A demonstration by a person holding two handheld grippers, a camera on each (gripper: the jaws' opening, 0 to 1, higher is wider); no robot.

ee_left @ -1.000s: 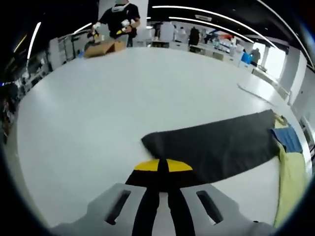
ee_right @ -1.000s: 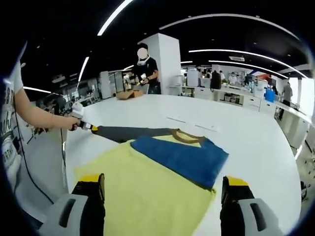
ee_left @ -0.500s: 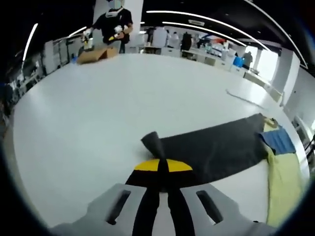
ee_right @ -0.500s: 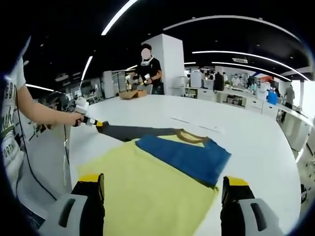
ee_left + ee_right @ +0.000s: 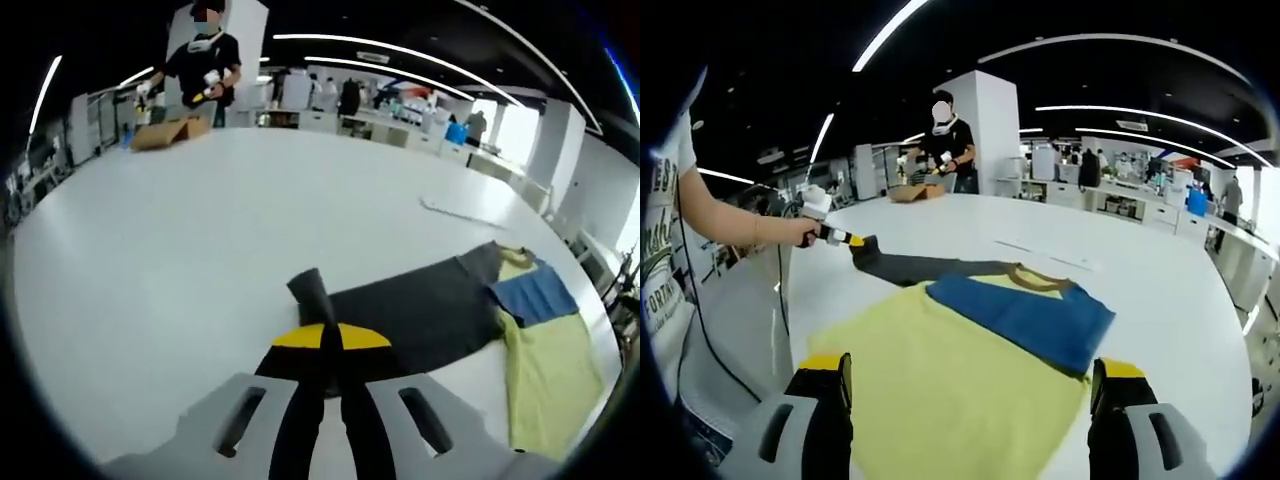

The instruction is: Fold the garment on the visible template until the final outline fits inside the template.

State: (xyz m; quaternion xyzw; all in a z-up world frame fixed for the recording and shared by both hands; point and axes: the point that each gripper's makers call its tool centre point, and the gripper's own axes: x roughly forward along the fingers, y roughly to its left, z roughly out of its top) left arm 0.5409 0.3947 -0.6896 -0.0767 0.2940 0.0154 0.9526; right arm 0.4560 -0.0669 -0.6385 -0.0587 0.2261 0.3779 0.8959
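Garment [image 5: 970,370] of yellow cloth lies flat on the white table [image 5: 150,250], just ahead of the right gripper [image 5: 970,400], whose jaws stand wide apart and empty. Its dark grey sleeve [image 5: 420,315] stretches away from the left gripper [image 5: 322,345], whose jaws are pinched together on the raised cuff. A blue panel [image 5: 1025,318] is folded over the chest. If the thin cuff slips free mid-fold, the sleeve could drop crooked and overhang the outline.

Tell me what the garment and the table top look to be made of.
Garment: soft knit fabric, probably cotton jersey, matte; it lies limp, and the grey sleeve curls where the left gripper pinches it. Table: hard, smooth white surface, likely laminate or painted board, with a faint sheen from the ceiling lights; the exact material can't be told.
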